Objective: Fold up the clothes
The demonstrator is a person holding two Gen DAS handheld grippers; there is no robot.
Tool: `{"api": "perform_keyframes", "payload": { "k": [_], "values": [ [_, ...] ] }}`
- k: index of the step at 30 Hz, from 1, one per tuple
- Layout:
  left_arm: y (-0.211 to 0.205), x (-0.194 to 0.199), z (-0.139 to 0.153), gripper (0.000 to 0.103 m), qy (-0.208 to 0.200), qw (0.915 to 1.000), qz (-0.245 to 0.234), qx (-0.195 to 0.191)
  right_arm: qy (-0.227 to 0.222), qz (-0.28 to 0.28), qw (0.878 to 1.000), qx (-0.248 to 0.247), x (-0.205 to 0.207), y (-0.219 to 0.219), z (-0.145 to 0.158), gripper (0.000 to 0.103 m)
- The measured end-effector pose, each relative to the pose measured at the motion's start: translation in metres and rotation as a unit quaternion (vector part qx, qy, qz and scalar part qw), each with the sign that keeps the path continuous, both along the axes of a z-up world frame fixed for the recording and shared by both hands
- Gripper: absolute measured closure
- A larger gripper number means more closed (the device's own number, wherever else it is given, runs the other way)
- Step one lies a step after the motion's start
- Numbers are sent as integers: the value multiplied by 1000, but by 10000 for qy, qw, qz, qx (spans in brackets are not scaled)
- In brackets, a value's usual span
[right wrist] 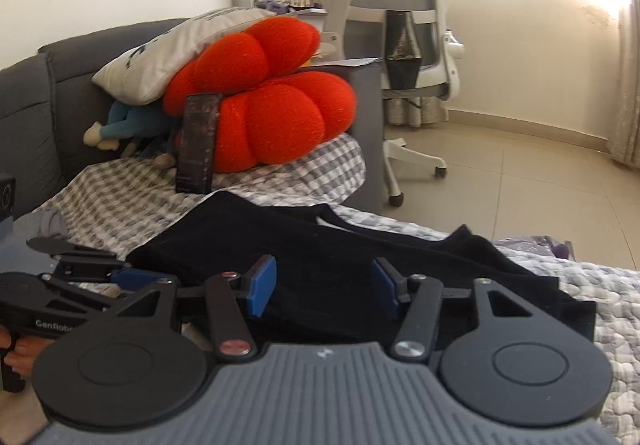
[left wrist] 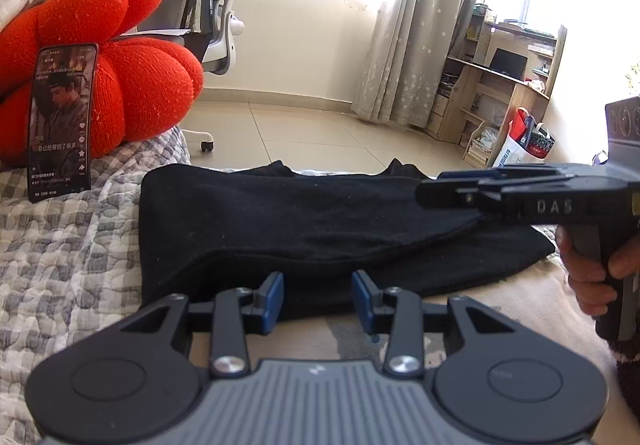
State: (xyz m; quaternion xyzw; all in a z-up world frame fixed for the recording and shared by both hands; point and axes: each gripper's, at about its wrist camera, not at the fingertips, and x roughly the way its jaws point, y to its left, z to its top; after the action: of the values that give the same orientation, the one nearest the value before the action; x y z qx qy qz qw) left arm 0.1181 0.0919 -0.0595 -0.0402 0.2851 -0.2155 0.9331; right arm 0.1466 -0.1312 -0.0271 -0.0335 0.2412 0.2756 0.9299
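The bed is covered by one quilted cover (left wrist: pixel 60 245) with a grey and white check pattern; its surface is soft and puffy, with small stitched bumps. Behind it stands one office chair (right wrist: pixel 400 5) with a white plastic frame, a grey mesh back and wheels, on a floor of smooth pale tiles. At the head of the bed there is a dark grey padded headboard (right wrist: pixel 40 85).

On the cover lies one black garment (left wrist: pixel 300 229), made of matte, slightly fuzzy fabric with some lint on it. It lies flat and is folded over, so that one layer sits on another layer with a long soft edge between them. It is in the middle of the bed, directly in front of both grippers.

One red knitted cushion (left wrist: pixel 140 85) with round, bulging lobes leans near the headboard, and one pale grey pillow (right wrist: pixel 168 53) lies on top of it. One phone (left wrist: pixel 60 121), a thin dark rectangle with a lit screen, stands upright against the cushion. One blue soft toy (right wrist: pixel 120 125) lies beside the cushion.

The left gripper (left wrist: pixel 318 301) is black plastic with two blue pads; its fingers are spread apart and hold nothing, just at the near edge of the garment. The right gripper (right wrist: pixel 324 291) has the same shape, and its two blue pads are also spread apart, empty, above the garment. A hand (left wrist: pixel 592 269) holds the right gripper's handle.
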Motion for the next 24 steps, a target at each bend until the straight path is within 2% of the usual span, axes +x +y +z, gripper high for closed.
{"api": "perform_keyframes", "payload": {
  "k": [3, 8, 11, 13, 15, 17, 22, 24],
  "values": [
    [3, 0, -1, 64, -46, 9999, 25, -104, -160, 306, 9984, -454, -6, 24, -9, 46],
    [9, 1, -1, 64, -97, 9994, 99, -316, -82, 480, 9958, -778, 0, 43, -19, 47],
    [10, 2, -2, 64, -100, 9992, 115, -360, -87, 511, 9942, -941, 1, 51, -25, 55],
    [9, 2, -2, 64, -109, 9993, 101, -352, -147, 464, 9934, -1041, 2, 55, -26, 65],
    [9, 1, -2, 64, -122, 9993, 68, -341, -180, 424, 9938, -1013, 4, 57, -25, 89],
    [7, -1, 0, 64, -160, 9993, -28, -324, -283, 323, 9948, -928, 3, 56, -22, 94],
    [0, -3, 0, 63, -75, 9987, -465, -206, -695, 70, 9961, -535, 1, 47, -4, 95],
    [-3, 0, -2, 63, -45, 9987, -491, -136, -789, 39, 9962, -374, 2, 45, 3, 95]
  ]
}}
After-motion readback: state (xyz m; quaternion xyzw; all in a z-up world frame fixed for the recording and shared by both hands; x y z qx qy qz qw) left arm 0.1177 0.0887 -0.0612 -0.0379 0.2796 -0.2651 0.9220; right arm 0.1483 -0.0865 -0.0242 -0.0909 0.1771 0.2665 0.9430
